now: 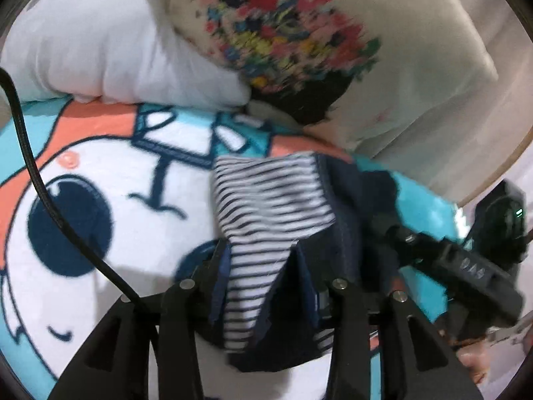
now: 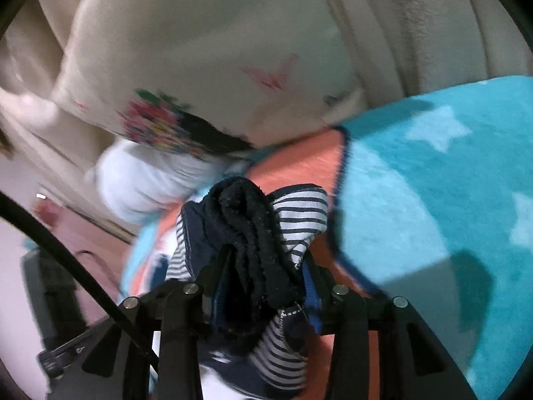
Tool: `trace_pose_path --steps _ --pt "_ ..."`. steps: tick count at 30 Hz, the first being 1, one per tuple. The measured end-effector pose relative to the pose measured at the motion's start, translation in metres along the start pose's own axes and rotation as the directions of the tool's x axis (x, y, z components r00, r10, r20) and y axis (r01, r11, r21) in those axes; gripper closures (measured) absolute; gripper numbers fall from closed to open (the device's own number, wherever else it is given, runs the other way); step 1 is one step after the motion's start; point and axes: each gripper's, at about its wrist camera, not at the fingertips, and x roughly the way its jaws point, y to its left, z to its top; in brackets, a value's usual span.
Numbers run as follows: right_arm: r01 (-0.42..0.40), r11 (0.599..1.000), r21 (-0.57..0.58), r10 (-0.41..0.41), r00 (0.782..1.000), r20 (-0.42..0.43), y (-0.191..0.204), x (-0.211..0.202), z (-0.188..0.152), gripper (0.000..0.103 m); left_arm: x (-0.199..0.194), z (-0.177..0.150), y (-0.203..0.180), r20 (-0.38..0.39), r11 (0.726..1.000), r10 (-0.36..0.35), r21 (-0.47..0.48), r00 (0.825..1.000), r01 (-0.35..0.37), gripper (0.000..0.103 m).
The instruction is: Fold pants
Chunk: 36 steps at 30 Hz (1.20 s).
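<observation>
Left tool (image 1: 263, 260): jaws drawn narrow, pinched on a bunched edge of the pants (image 1: 276, 200). Right tool (image 2: 266, 266): likewise closed on the pants (image 2: 253, 233), here on a thick dark rolled part, perhaps the waistband, though we cannot say for sure.

The pants hang between the two tools, gathered into a loose bundle just above the blanket (image 1: 100, 183). We cannot tell whether any part touches it.

Handling, as we judge it: small, light, fully limp. No stiffness anywhere; the cloth sags and creases wherever it is not held. Not slippery. The knit should grip well under the fingers, and nothing about it is fragile. The risk is pinching several layers at once, so that the fold comes out lumpy.

Where to hold: we would take single-layer corners at the waistband or the leg hems, spread well apart, so the cloth draws flat before it is laid down.

Materials: navy outer fabric with stitched seams, white lining with thin navy stripes, and a darker fuzzy, towel-like section in the right wrist view.

Outward: the blanket is plush fleece, turquoise with pale stars, orange and white patches, and a cartoon eye. Beyond it lie a white cushion (image 1: 100, 43) and a cream pillow (image 1: 416, 66) with a bright floral print, against beige upholstery (image 2: 416, 16).
</observation>
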Motion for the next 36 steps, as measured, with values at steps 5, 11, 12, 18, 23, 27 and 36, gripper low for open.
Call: trace_pose_path --steps 5,11,12,18,23,27,36 --pt "0.022 1.0 -0.012 -0.021 0.992 0.12 0.012 -0.043 0.004 0.059 -0.035 -0.001 0.008 0.078 1.0 -0.024 -0.011 0.997 0.025 0.053" --pt "-0.193 0.98 -0.047 0.197 0.973 0.123 0.042 -0.052 0.02 0.059 -0.039 -0.019 -0.004 0.088 0.999 -0.043 0.0 0.995 0.043 0.048" --pt "-0.249 0.968 -0.016 0.249 0.965 0.081 0.04 -0.041 0.021 0.059 -0.033 -0.024 -0.007 0.061 0.999 -0.043 0.008 0.997 0.042 0.048" --pt "-0.192 0.966 0.175 0.19 0.981 0.03 -0.009 0.003 0.013 0.059 -0.016 -0.032 -0.012 0.018 0.999 -0.034 0.016 0.999 0.034 0.048" --pt "-0.178 0.969 0.174 0.164 0.982 0.09 -0.011 -0.019 0.012 0.058 -0.034 -0.03 -0.017 0.066 0.999 -0.029 0.037 0.997 0.026 0.047" --pt "-0.277 0.952 0.132 0.264 0.959 0.105 0.003 -0.038 -0.004 0.056 -0.05 -0.032 -0.018 0.118 0.999 0.005 0.035 0.993 -0.009 0.047" --pt "-0.142 0.984 0.108 0.137 0.989 0.056 0.007 -0.038 -0.032 0.054 -0.083 -0.041 -0.034 0.297 0.969 0.19 0.099 0.936 -0.228 0.033"
